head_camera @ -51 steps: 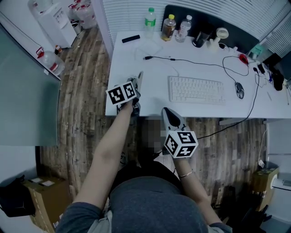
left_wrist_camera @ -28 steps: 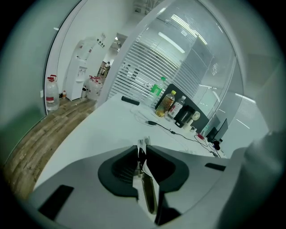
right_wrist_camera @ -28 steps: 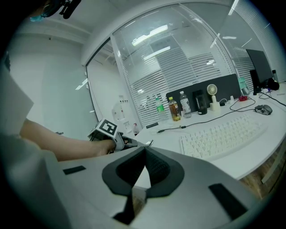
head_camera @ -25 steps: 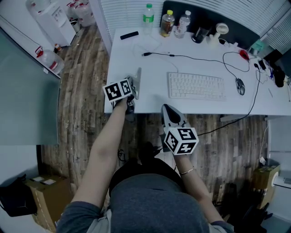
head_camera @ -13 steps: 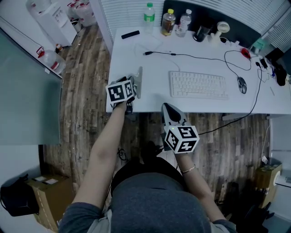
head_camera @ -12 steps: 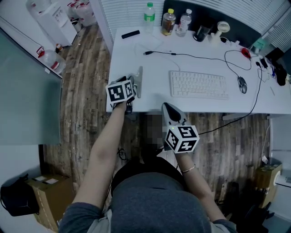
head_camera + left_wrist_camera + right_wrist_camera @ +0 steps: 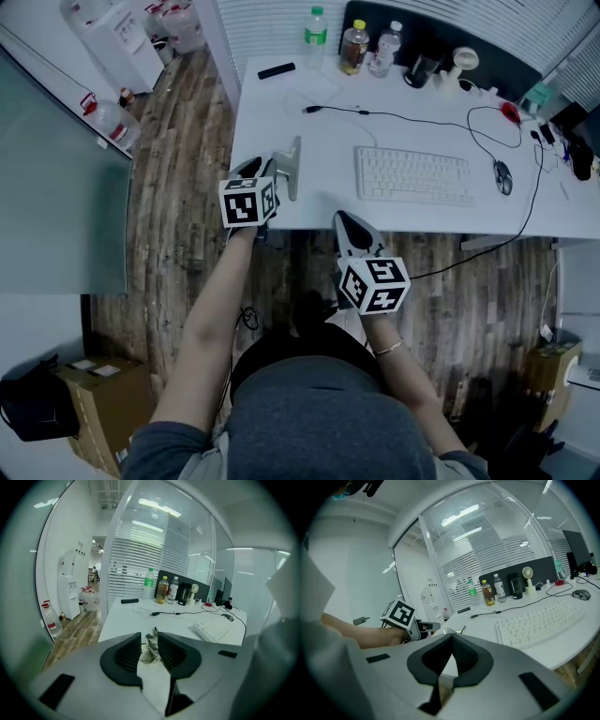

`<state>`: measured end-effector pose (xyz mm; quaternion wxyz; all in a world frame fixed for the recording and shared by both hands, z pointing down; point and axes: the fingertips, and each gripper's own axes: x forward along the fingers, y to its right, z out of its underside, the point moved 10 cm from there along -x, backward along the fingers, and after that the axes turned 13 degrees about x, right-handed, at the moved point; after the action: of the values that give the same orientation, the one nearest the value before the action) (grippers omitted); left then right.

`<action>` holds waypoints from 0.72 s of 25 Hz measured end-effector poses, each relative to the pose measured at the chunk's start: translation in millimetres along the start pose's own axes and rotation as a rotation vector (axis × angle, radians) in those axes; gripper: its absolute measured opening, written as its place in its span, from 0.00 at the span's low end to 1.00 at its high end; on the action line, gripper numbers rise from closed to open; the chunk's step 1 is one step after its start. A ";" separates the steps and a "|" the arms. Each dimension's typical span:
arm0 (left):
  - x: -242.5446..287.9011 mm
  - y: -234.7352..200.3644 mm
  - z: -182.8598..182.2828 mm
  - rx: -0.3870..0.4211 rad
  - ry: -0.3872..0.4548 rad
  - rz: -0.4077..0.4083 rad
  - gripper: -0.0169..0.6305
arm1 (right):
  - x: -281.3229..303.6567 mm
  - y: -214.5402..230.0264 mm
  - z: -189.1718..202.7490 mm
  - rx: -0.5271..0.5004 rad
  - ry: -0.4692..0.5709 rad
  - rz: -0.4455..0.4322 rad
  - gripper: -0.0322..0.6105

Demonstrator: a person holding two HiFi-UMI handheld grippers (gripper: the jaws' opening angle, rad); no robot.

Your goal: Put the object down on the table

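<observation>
1. The left gripper (image 7: 150, 652) has its jaws clamped on the object (image 7: 151, 644), a small grey metallic piece. Its end sticks out past the ribbed pads toward the table (image 7: 314, 202).
2. In the head view the object hangs over the table's near left corner, well apart from the keyboard (image 7: 412, 175). This is probably because the bare corner gives free room to set it down.
3. Whether the object touches the tabletop cannot be told, so the grip looks kept on until contact is sure.
4. The right gripper (image 7: 451, 657) has its jaws pressed together on nothing. It hangs off the table's near edge, apparently parked clear of the left gripper's work.
</observation>
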<state>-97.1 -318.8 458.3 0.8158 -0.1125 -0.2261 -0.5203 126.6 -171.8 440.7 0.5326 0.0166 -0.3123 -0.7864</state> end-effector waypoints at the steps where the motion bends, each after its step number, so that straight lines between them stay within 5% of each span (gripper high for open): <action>1: -3.4 1.0 -0.3 0.010 0.004 0.002 0.20 | 0.1 -0.7 0.1 0.000 0.001 0.000 0.06; 18: -68.8 25.8 11.1 0.079 0.074 0.054 0.11 | -2.6 -10.9 3.5 -0.012 0.008 0.007 0.06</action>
<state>-101.1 -248.0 435.9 0.8409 -0.0671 -0.2132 -0.4928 117.4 -165.3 437.2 0.5366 0.0155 -0.3057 -0.7864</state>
